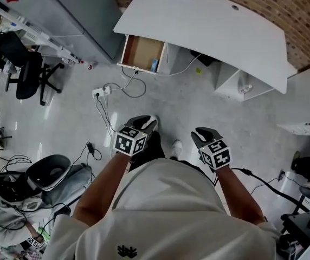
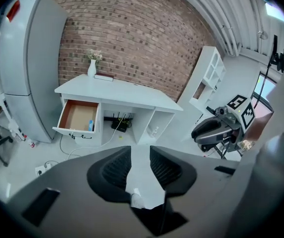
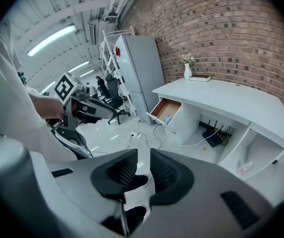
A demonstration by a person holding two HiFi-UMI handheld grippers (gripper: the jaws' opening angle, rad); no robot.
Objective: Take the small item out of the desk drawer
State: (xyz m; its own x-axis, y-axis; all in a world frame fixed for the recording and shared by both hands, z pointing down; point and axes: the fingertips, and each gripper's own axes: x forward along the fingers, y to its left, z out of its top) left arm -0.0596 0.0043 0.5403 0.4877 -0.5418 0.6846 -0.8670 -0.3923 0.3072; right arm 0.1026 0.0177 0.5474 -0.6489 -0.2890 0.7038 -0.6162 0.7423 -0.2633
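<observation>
Holding L gripper (image 1: 144, 124) & R gripper (image 1: 205, 136) well off desk (image 1: 214, 26), jaws parted, empty; drawer (image 1: 139, 52) open w/ blue item (image 1: 154, 65) inside.

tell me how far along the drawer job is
Done: the drawer is open. In hand: nothing; the left gripper and right gripper are open and empty, well back from the desk. Left: reach in and lift out the small blue item.
</observation>
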